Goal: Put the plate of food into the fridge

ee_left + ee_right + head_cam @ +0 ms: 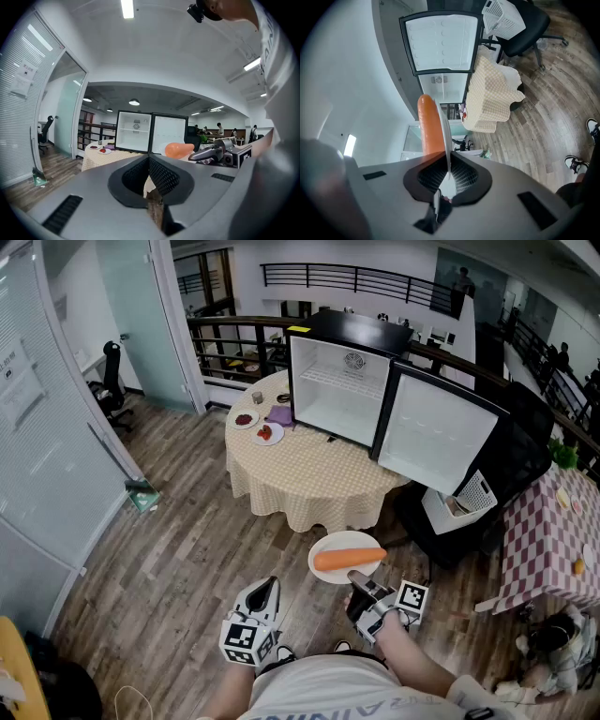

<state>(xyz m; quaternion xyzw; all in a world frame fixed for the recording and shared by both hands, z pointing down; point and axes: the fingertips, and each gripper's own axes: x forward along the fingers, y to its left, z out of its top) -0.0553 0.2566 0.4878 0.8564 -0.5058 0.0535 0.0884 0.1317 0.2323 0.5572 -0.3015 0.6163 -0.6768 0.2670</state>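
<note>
A white plate [330,568] carrying an orange carrot [349,558] hangs over the wooden floor in front of the round table. My right gripper [356,577] is shut on the plate's near rim; in the right gripper view the plate's edge [446,145] runs between the pads with the carrot [430,124] on its left. The small fridge [339,381] stands on the table with its door [441,431] swung open to the right, white and empty inside. My left gripper [270,589] hovers low at the left, shut with nothing in it; the left gripper view shows its pads [159,176] meeting.
The round table with a checked cloth [305,470] also bears two small plates of red food [266,433], a purple cloth [280,414] and a cup. A black chair with a white basket [459,498] stands right of the table. A table with a red checked cloth [548,540] is at far right.
</note>
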